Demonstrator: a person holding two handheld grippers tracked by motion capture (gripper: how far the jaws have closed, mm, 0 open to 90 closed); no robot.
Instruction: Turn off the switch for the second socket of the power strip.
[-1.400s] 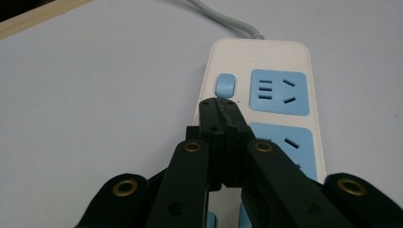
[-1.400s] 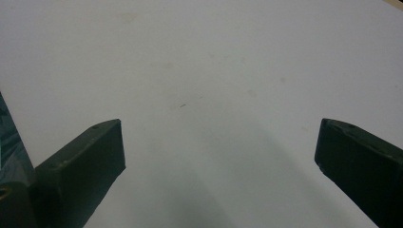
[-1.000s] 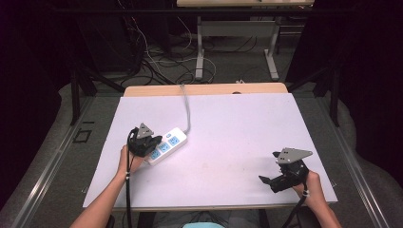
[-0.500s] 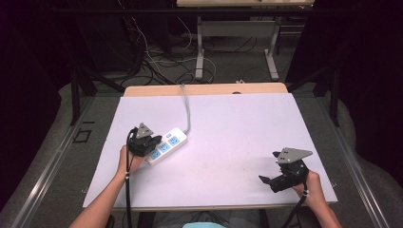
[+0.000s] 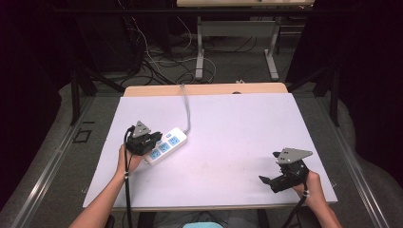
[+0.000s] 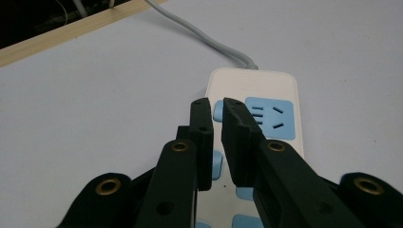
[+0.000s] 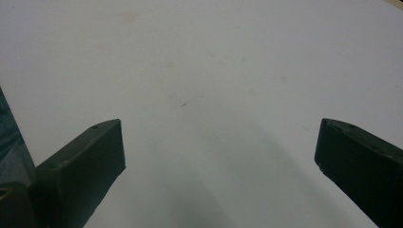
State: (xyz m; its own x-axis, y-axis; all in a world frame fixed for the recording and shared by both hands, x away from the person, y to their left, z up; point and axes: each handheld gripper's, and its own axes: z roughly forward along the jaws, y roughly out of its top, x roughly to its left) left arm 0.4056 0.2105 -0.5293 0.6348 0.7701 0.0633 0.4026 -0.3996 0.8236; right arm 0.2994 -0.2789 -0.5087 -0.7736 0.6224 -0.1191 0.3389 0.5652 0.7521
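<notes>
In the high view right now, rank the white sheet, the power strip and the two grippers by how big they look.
1. White sheet, by far the largest.
2. Power strip.
3. Left gripper and right gripper: these look about alike, and close to the strip, so no firm order between them.

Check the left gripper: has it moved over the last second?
No. In the high view the left gripper sits at the same end of the power strip, which lies as before relative to the table's far wooden edge.

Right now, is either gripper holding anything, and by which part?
Nothing is held. The left gripper, jaws nearly closed, hovers over the white power strip with blue sockets; the right gripper is open above bare table.
</notes>
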